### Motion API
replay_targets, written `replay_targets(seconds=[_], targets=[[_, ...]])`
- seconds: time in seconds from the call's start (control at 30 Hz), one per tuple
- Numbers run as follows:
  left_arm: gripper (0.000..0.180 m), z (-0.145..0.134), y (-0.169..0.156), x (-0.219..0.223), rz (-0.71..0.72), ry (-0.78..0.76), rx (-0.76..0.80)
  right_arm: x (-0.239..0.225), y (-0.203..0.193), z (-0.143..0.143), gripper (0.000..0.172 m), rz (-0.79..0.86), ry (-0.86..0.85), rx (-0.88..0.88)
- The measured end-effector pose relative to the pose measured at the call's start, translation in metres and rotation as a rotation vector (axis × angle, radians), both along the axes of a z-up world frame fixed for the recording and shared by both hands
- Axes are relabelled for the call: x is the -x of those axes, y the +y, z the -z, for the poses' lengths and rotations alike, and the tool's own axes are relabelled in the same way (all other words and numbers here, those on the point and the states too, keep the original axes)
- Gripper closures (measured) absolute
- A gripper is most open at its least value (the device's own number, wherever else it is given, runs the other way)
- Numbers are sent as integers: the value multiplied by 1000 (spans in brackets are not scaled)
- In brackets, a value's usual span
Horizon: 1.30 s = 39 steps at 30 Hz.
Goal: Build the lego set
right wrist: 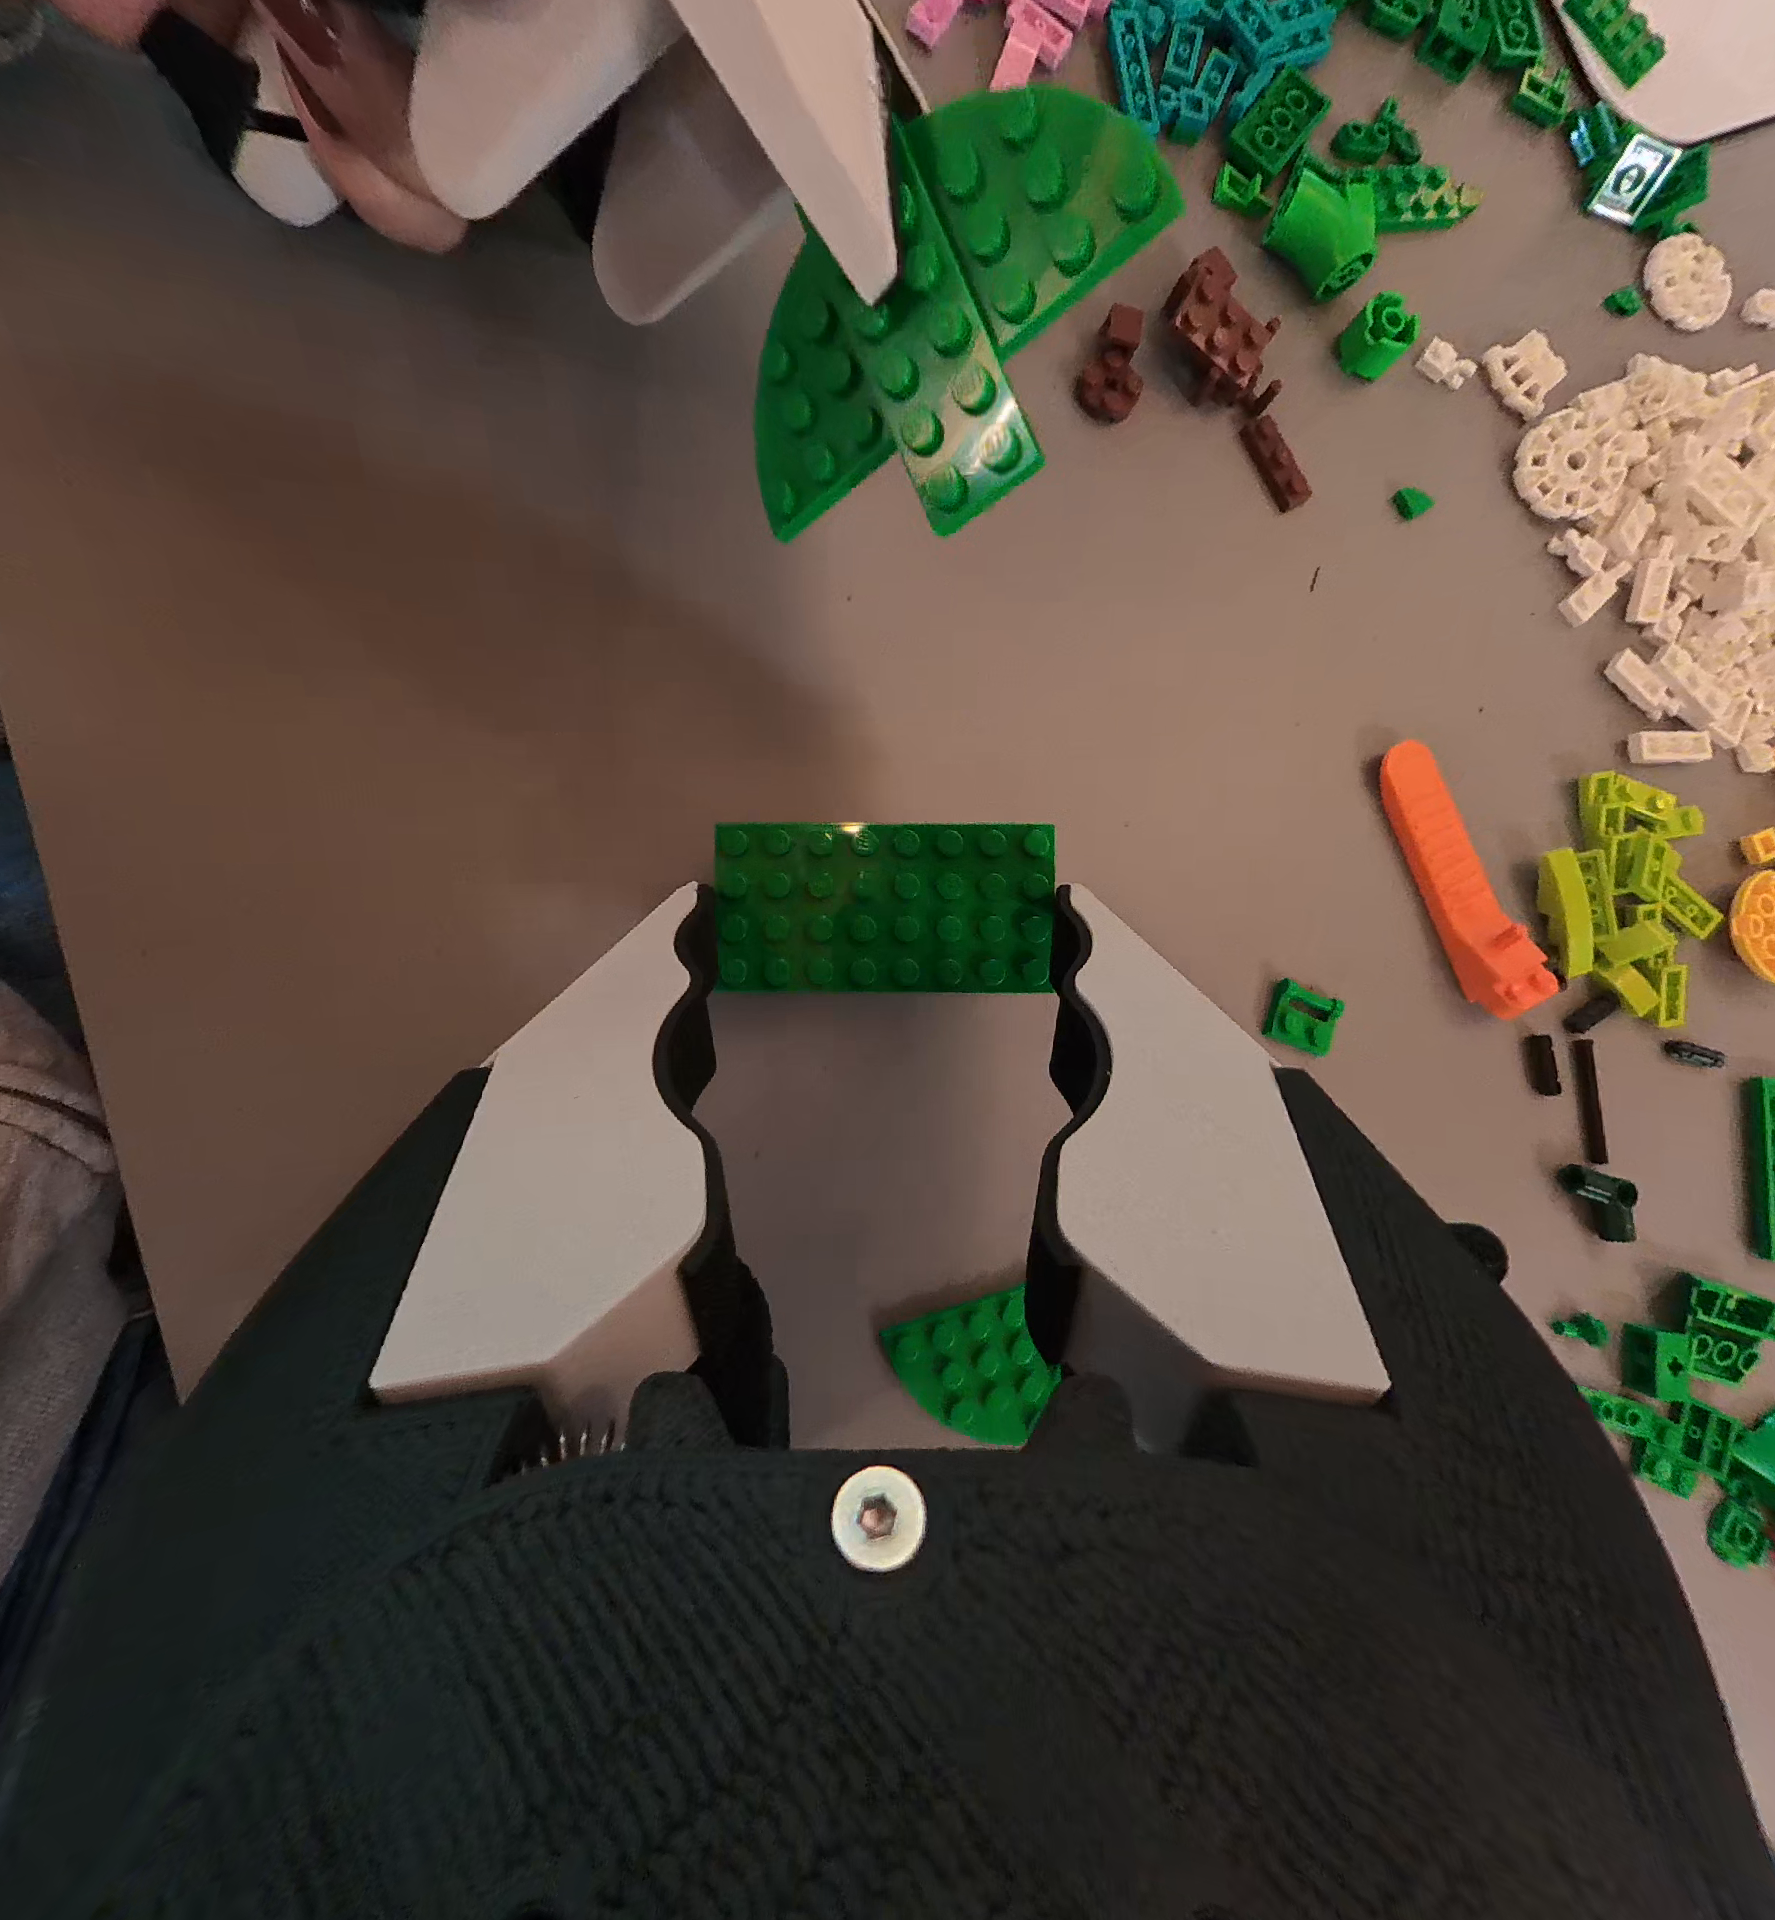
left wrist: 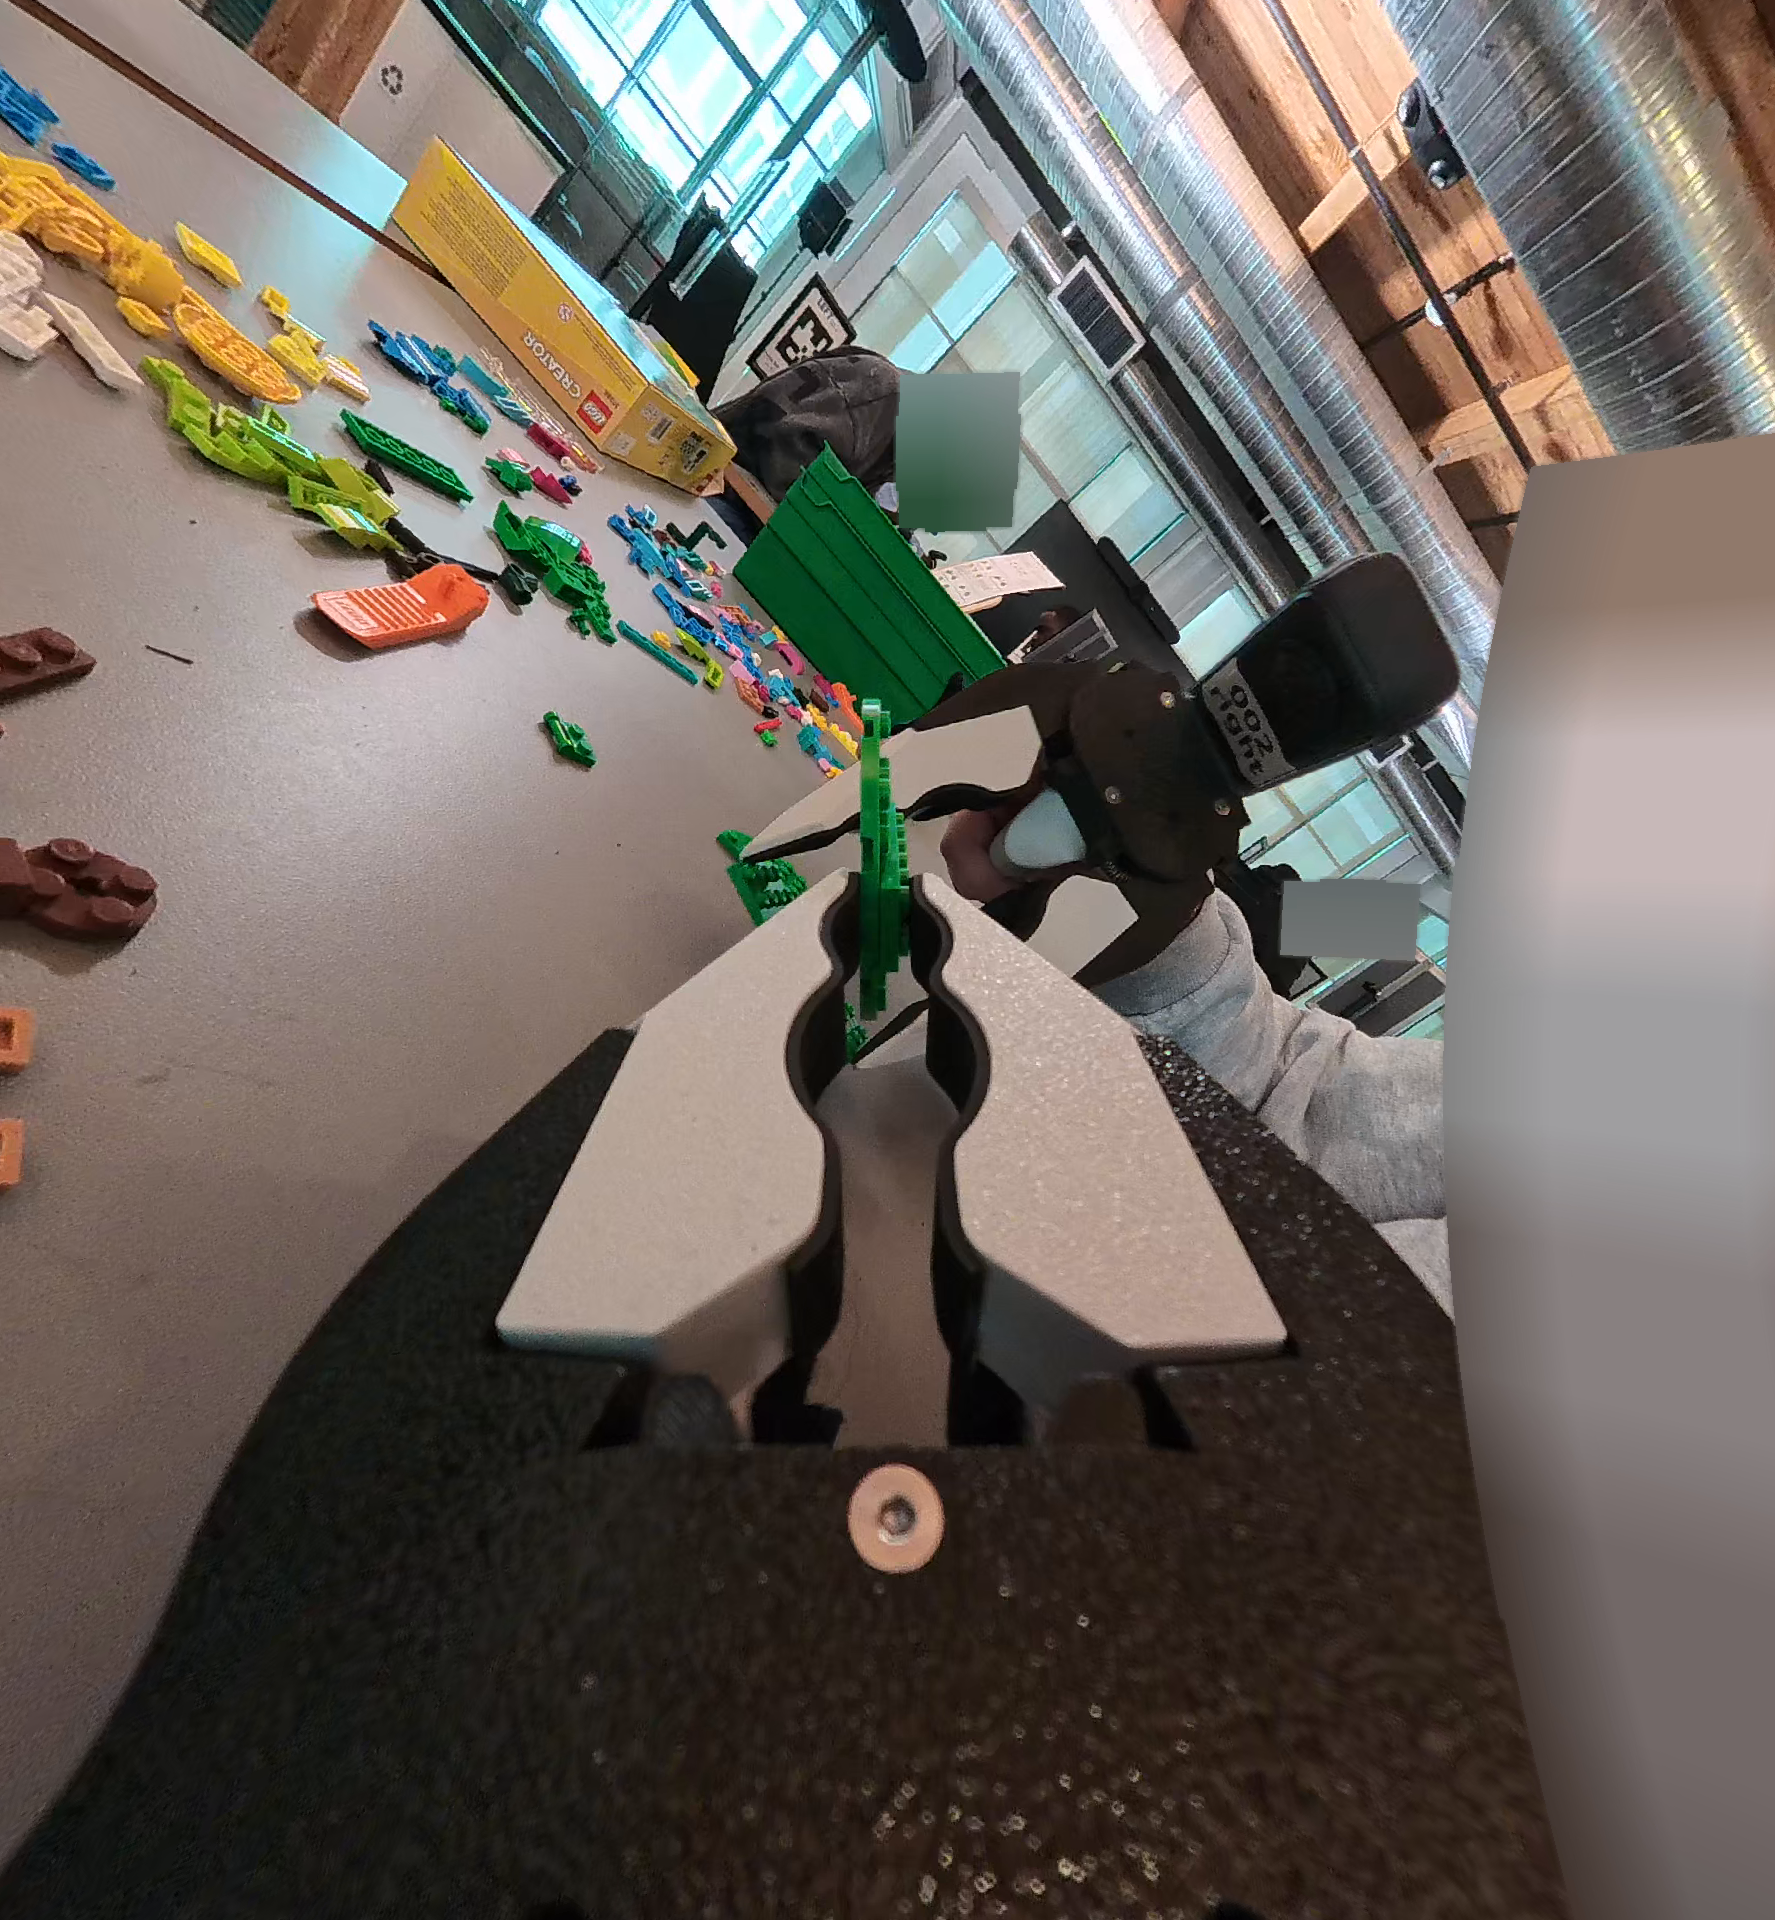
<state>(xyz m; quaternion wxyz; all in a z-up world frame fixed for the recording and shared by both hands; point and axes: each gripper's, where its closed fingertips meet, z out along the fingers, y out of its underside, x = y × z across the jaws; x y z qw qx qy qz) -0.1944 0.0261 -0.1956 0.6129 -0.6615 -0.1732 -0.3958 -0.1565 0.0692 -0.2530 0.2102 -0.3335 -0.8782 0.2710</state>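
Pinched edge-on between the left gripper's point(left wrist: 881, 914) closed pads, a green plate assembly point(left wrist: 878, 862) stands upright above the grey table point(left wrist: 363, 883). The right gripper point(right wrist: 878, 935) clamps a rectangular green studded plate point(right wrist: 883, 904) by its short ends, pads pressing both edges. Light, stiff and slick, such plates are probably best gripped across their edges. Loose bricks point(right wrist: 1693, 561) lie scattered beyond.

A flat green studded rectangular plastic plate point(right wrist: 883, 909) sits level, clamped by its short ends. A green assembly of round-edged plates point(left wrist: 881, 883) stands edge-on, pinched.
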Motion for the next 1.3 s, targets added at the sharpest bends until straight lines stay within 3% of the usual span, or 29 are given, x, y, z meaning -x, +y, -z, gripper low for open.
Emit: replay_targets(seconds=[1.1, 1.3], targets=[[175, 2, 1, 0, -2, -9, 15, 8, -13, -11, 108, -60, 127, 3], [175, 2, 1, 0, -1, -12, 18, 13, -18, -24, 108, -105, 259, -57]])
